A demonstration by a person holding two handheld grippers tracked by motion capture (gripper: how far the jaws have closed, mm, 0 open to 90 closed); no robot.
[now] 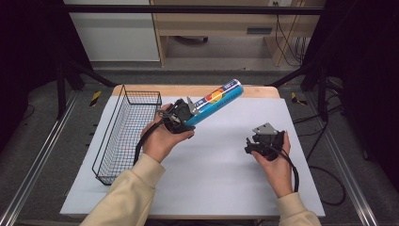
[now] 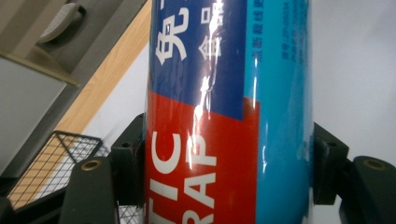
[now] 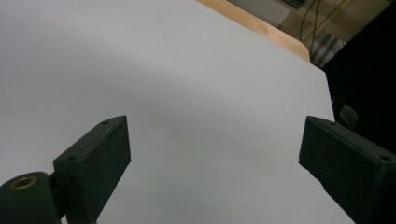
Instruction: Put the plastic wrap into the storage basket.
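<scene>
Cream long sleeves on both forearms, left gripper (image 1: 181, 117) black with a black cable, right gripper (image 1: 264, 141) black with a grey three-cornered top plate, black cable, blocky black jaws, brass-coloured screw bushings

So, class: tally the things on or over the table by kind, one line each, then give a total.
Blue and red tube: 1
Black wire basket: 1
Hand-held gripper, left and right: 2
White sheet: 1
Total: 5

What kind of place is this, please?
Probably a lab recording station: a white-covered wooden table inside black frame bars, metal floor rails, and trailing cables.
</scene>
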